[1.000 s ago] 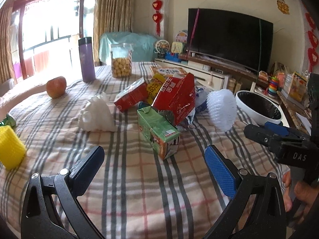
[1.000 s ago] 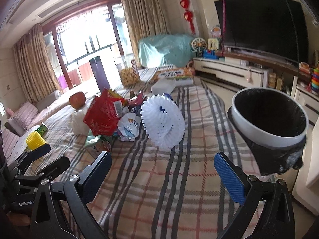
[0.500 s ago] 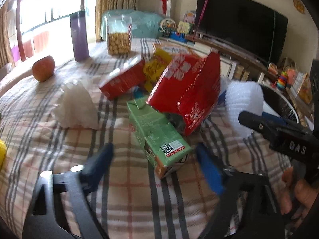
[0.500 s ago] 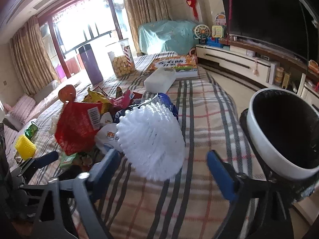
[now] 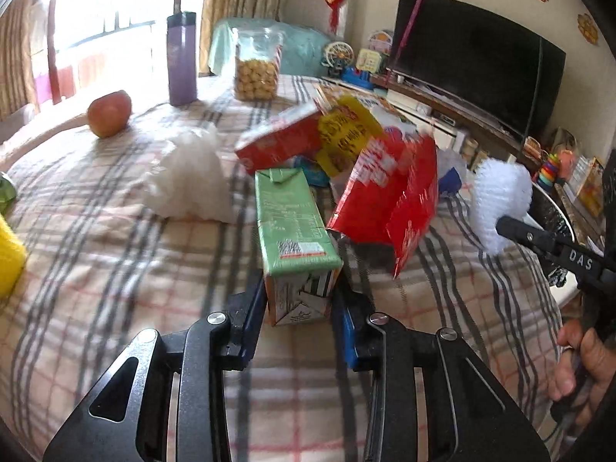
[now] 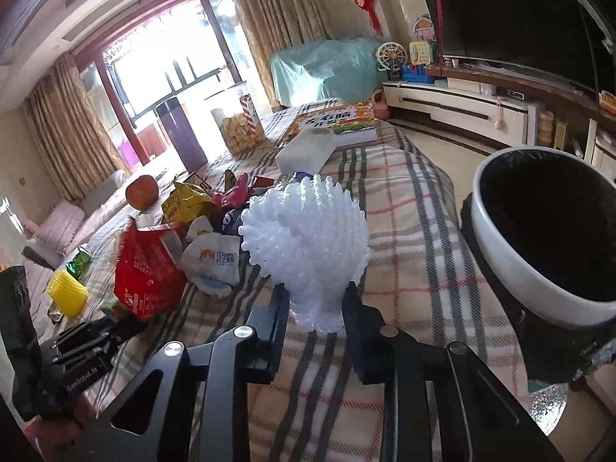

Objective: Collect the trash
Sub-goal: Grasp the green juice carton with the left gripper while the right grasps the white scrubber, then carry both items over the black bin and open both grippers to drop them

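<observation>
- Left wrist view: the left gripper (image 5: 299, 310) is seen closed down on the near end of the green carton (image 5: 294, 227); its jaws have just been closing, and both pads are pressed against the carton's sides.
- The carton is laid on the plaid tablecloth (image 5: 115, 269), running toward 12 o'clock. The red box (image 5: 389, 196) is touching it at 2 o'clock; the white crumpled bag (image 5: 188, 181) is found at 10 o'clock, slightly apart.
- The apple (image 5: 109, 113) and purple tumbler (image 5: 181, 57) are placed well back at 11 o'clock.
- Right wrist view: the right gripper (image 6: 315, 317) is seen narrowed onto the base of the white foam net (image 6: 308, 238); its jaws have just been closing, and the net is pinched between the pads.
- The trash bin (image 6: 546, 238) is located at 3 o'clock, just off the table edge; the wrapper pile (image 6: 184, 227) is at 10 o'clock.
</observation>
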The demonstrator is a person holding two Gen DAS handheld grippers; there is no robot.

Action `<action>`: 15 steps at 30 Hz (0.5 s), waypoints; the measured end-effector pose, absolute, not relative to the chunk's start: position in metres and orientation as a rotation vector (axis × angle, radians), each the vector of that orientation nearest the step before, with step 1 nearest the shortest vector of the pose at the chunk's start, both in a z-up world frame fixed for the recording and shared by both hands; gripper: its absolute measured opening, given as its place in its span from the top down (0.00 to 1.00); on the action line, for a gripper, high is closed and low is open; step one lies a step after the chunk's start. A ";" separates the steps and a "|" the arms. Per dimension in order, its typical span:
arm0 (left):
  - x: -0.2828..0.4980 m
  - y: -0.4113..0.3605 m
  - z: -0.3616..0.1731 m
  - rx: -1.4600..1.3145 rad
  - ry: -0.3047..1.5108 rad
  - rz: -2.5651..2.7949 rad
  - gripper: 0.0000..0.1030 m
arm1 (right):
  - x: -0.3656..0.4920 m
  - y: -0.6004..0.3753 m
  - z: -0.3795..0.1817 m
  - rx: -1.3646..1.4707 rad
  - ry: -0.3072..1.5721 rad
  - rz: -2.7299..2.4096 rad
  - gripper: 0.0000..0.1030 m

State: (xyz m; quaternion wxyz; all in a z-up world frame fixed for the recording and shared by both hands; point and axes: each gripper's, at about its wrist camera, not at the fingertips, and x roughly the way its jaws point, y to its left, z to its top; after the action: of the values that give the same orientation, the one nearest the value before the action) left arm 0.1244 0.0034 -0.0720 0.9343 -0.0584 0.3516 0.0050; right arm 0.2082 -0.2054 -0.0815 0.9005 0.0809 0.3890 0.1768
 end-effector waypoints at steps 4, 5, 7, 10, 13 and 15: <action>0.116 0.006 -0.055 -0.101 0.667 0.017 0.69 | 0.202 -0.214 -0.080 0.185 0.801 0.365 0.73; 0.115 0.004 -0.050 -0.094 0.656 0.016 0.69 | 0.200 -0.217 -0.079 0.190 0.800 0.365 0.73; 0.114 -0.001 -0.042 -0.083 0.636 0.001 0.69 | 0.197 -0.221 -0.076 0.199 0.794 0.363 0.73; 0.116 -0.012 -0.034 -0.067 0.621 -0.032 0.69 | 0.193 -0.226 -0.072 0.208 0.783 0.357 0.73; 0.119 -0.028 -0.029 -0.052 0.613 -0.073 0.69 | 0.189 -0.234 -0.068 0.215 0.772 0.347 0.73; 0.121 -0.039 -0.026 -0.044 0.605 -0.101 0.69 | 0.187 -0.240 -0.065 0.221 0.767 0.340 0.73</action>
State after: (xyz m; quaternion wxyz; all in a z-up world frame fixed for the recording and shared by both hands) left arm 0.1211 -0.0395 -0.0258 0.9531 -0.0216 0.2979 -0.0496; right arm 0.1868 -0.2398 -0.0652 0.9074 0.1073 0.3715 0.1645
